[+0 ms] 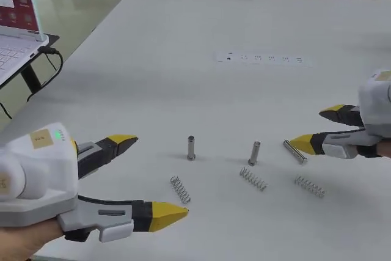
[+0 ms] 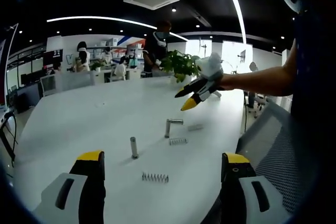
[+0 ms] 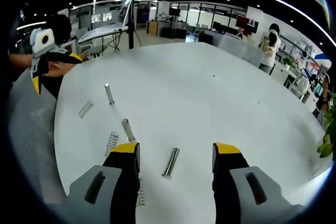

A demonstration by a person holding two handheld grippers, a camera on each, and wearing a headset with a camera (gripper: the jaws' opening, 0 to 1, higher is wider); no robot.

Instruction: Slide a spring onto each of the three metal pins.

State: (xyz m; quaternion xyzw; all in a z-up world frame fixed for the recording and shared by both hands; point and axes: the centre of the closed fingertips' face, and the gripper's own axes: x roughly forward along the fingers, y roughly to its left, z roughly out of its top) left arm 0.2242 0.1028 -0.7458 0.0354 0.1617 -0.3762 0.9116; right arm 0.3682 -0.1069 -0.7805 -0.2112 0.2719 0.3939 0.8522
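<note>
While both grippers hover above the white surface (image 1: 183,41), three metal pins sit between them: the left pin (image 1: 191,148) and the middle pin (image 1: 254,153) stand upright, and the right pin (image 1: 294,151) lies flat just beside the right gripper (image 1: 316,128). Nearer the person lie the left spring (image 1: 180,189), the middle spring (image 1: 253,179) and the right spring (image 1: 309,186), each loose and apart from its pin. The left gripper (image 1: 146,176) holds its fingers wide apart and empty; the right gripper's fingers are likewise apart.

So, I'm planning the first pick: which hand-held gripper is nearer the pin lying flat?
Right. The right hand-held gripper has the lying pin just ahead of its open jaws; the left hand-held gripper is far off, by the leftmost spring.
</note>
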